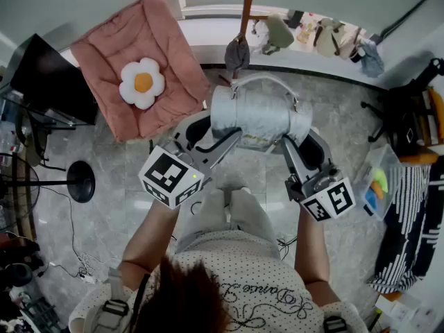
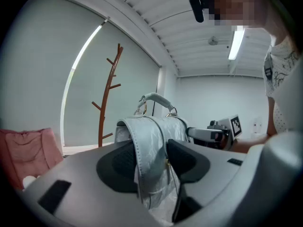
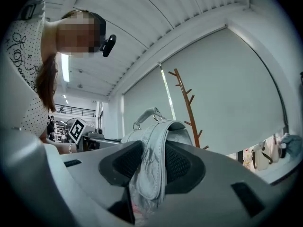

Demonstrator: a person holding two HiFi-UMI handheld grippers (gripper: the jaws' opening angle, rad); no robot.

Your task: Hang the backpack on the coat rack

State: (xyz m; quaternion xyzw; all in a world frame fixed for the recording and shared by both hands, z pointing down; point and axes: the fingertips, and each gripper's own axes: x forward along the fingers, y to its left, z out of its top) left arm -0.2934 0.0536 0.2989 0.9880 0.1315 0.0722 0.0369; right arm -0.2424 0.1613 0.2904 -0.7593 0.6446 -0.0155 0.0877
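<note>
A silver-grey backpack (image 1: 257, 113) with a curved top handle (image 1: 262, 79) hangs in the air in front of the person, held from both sides. My left gripper (image 1: 211, 139) is shut on one shoulder strap (image 2: 150, 145), which runs down between its dark pads. My right gripper (image 1: 291, 144) is shut on the other strap (image 3: 152, 164). The brown wooden coat rack (image 1: 248, 5) stands just beyond the backpack by the window, with a dark grey item (image 1: 237, 53) hanging on it. The coat rack (image 2: 110, 93) shows left of the bag in the left gripper view; in the right gripper view the coat rack (image 3: 187, 108) rises right of it.
A pink cushion with a flower pillow (image 1: 132, 61) lies at the left. A black round stand base (image 1: 81, 181) and a dark screen (image 1: 48, 78) sit further left. Small bags line the window sill (image 1: 319, 33). A clear bin (image 1: 378, 179) and a chair stand at the right.
</note>
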